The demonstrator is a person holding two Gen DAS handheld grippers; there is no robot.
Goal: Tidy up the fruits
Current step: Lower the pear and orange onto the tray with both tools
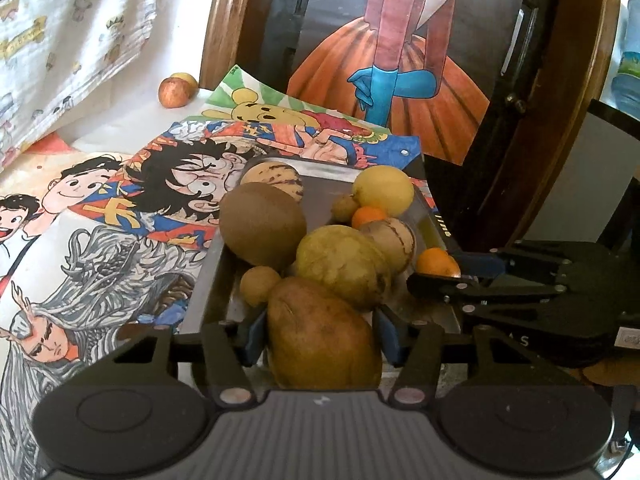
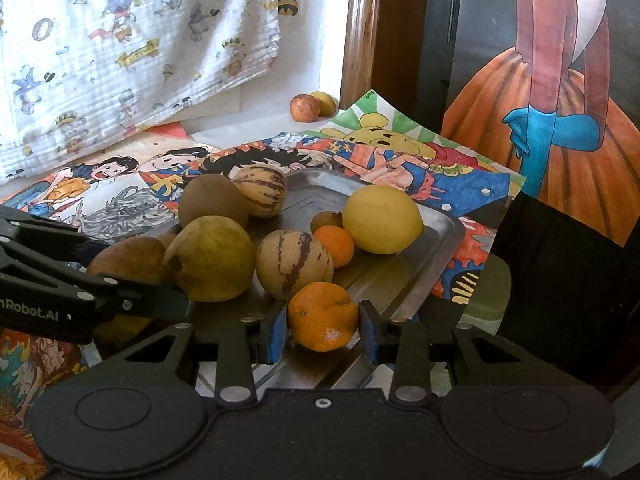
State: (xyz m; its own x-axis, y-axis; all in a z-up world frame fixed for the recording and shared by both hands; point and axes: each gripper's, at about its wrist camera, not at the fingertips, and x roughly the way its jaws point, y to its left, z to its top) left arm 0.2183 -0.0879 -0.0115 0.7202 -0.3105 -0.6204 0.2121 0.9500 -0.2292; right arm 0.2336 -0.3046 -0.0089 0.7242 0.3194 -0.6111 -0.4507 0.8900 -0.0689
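A metal tray (image 1: 208, 272) (image 2: 440, 236) on cartoon drawings holds several fruits. My left gripper (image 1: 320, 334) is shut on a brown pear (image 1: 320, 344) at the tray's near edge, blue pads pressed to both its sides. My right gripper (image 2: 323, 330) is shut on an orange mandarin (image 2: 322, 316) at the tray's near side; it shows in the left wrist view (image 1: 438, 262). Also on the tray are a yellow-green pear (image 1: 340, 266) (image 2: 212, 258), a brown kiwi (image 1: 262, 224), two striped melons (image 2: 294, 264) (image 2: 260, 190), a lemon (image 2: 380, 220) and a small orange (image 2: 336, 246).
A red apple (image 1: 174, 92) (image 2: 305, 108) and a yellowish fruit behind it sit apart at the back by a wooden frame (image 1: 224, 20). A printed cloth (image 2: 120, 60) hangs at the left. A painted dress picture (image 2: 560, 128) stands at the right.
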